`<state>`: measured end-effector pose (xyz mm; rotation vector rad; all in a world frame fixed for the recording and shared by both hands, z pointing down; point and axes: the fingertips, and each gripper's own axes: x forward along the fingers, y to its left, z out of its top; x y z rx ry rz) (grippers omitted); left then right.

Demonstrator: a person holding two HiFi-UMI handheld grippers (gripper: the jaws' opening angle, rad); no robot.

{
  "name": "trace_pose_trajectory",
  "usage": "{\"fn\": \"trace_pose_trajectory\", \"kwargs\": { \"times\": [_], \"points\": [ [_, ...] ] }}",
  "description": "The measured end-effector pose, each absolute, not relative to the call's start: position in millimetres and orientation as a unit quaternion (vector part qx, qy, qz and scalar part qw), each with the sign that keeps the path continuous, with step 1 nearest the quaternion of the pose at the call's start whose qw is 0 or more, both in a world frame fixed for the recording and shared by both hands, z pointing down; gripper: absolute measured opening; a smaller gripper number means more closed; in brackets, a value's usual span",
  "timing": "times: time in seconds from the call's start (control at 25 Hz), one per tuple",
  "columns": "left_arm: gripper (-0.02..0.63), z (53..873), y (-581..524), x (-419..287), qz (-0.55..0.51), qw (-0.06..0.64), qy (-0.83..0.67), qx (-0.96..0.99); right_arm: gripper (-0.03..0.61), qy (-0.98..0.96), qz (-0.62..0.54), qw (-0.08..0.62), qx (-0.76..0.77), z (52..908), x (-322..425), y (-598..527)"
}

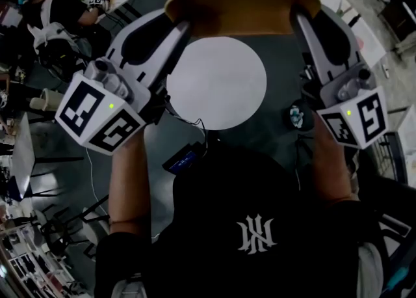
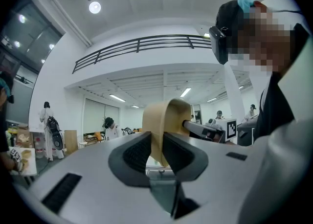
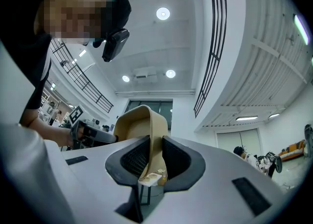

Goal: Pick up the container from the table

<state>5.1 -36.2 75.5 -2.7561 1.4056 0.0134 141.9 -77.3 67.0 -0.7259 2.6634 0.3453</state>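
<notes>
Tan container (image 1: 240, 0) hanging lifted, well above round white worktop (image 1: 218, 88). Left gripper (image 1: 179, 30) pinching container's left wall between jaws. Right gripper (image 1: 300, 20) pinching opposite wall the same way. Container spanning gap between both grippers. Person's black cap (image 1: 260, 225) showing below.

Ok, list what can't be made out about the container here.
- Far side of the container: head view, cut off by the top edge.
- Its contents: both gripper views show only the rim edge-on, gripped by the left tongs and right tongs.
- Legs of the table: head view, hidden under its top.
</notes>
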Motion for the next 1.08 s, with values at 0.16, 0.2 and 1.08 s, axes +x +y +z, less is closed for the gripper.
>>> {"fn": "trace_pose_trajectory", "kwargs": {
  "times": [0.16, 0.2, 1.08],
  "points": [
    [0.072, 76, -32, 1, 0.007, 0.022, 0.459, -0.888, 0.089, 0.945, 0.123, 0.174, -0.248, 67, 137, -74],
    [0.072, 77, -32, 0, 0.007, 0.021, 0.46, -0.887, 0.089, 0.945, 0.123, 0.174, -0.247, 67, 136, -74],
    [0.072, 96, -40, -7, -0.006, -0.012, 0.475, -0.88, 0.091, 0.953, 0.095, 0.162, -0.239, 89, 128, -86]
  ]
}}
